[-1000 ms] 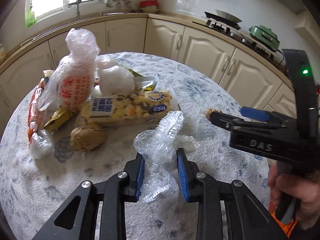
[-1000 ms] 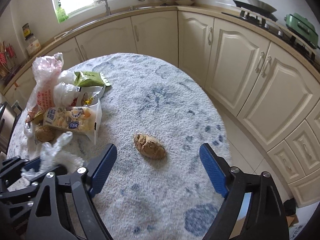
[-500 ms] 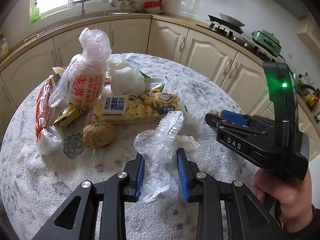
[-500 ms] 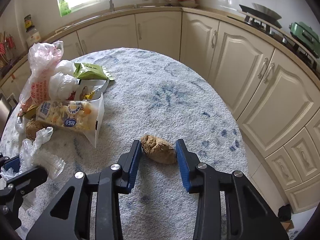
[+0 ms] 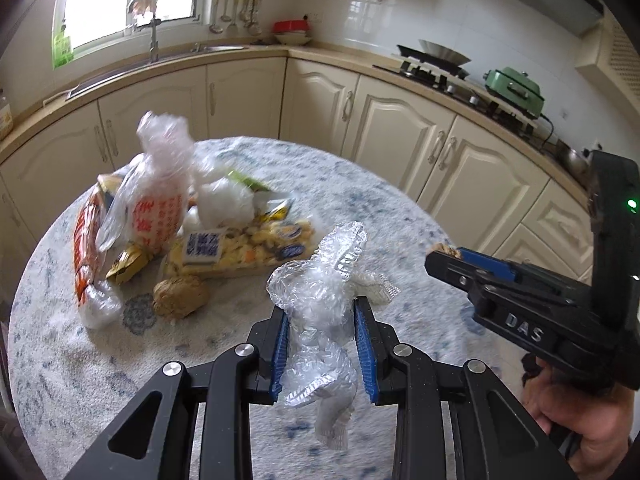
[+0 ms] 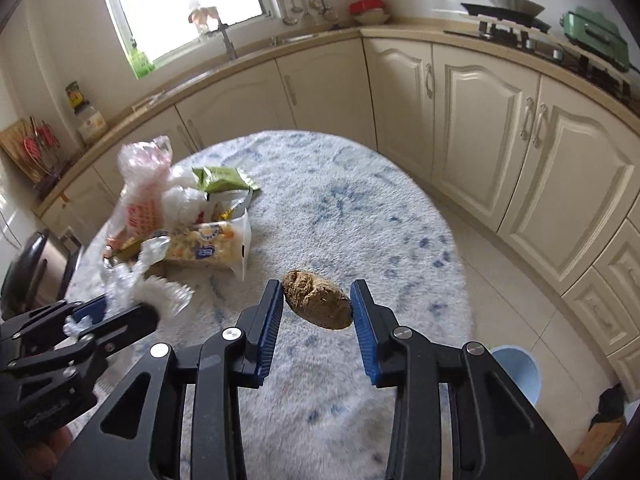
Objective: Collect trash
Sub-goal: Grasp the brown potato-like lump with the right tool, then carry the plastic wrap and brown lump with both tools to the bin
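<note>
Jaws of the right gripper (image 6: 316, 312) have just closed on a brown crumpled paper ball (image 6: 318, 305), frame centre. Left gripper (image 5: 323, 354) clamps crinkled clear plastic wrap (image 5: 320, 312); both hang above the blue-flecked surface (image 6: 360, 216).

trash pile (image 5: 160, 216) motion-blurred, bag print unreadable — blue bin (image 6: 518, 372) partly hidden

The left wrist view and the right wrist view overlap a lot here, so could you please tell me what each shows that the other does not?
Only the left wrist view shows the second brown lump beside the snack pile. Only the right wrist view shows the blue bin on the floor and the brown lump clamped in the right gripper. Both show the left gripper shut on crumpled clear plastic, the snack packet and the table.
</note>
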`<state>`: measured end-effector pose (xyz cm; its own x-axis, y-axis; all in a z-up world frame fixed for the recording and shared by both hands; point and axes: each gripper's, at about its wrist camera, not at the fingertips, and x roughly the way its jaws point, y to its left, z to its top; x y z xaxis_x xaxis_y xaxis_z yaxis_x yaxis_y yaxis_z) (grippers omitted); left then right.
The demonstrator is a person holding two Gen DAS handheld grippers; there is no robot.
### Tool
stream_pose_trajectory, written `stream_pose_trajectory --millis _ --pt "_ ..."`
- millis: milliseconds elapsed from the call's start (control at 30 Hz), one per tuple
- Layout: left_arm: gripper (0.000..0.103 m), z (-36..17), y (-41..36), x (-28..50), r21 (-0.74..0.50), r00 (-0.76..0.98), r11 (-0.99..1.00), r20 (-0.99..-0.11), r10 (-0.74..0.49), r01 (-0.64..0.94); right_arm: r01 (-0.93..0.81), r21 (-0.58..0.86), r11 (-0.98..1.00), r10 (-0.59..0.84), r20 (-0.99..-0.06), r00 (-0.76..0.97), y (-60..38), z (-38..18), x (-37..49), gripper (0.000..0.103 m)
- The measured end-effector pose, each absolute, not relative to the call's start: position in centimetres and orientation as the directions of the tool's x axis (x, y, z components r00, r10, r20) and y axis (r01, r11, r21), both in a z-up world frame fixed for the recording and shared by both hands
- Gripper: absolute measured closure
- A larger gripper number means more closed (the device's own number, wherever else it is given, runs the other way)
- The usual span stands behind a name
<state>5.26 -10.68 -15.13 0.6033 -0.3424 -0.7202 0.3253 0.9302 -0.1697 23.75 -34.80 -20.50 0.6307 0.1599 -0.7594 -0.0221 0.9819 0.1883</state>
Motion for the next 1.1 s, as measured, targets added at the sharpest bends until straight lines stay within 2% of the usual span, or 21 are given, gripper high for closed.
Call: stream_pose_trajectory --millis 200,533,800,1100 --pt "0.076 -12.7 -15.9 5.0 -0.163 0.605 0.892 -0.682 -0.410 0.421 0.057 0.222 0.973 0.120 -0.707 0.697 -40.1 -16.8 19.8 0.068" --pt "0.076 -11.3 -28.7 5.2 -0.165 0.507 0.762 -0.656 -0.559 0.627 0.304 0.200 0.932 -0.093 -0.676 0.731 -52.6 -14.5 13.2 0.068" --pt "0.076 -15.7 -38.9 8.5 -0.229 0.322 0.659 -0.728 -0.604 0.716 0.493 0.200 0.847 -0.210 -0.726 0.655 -62.1 -18.4 10.2 0.068" --pt "0.076 -24.2 -48.8 15.6 -0.261 0.164 0.635 -0.833 -0.529 0.727 0.580 0.233 0.780 -0.172 -0.812 0.558 -68.3 -26.3 10.6 0.068"
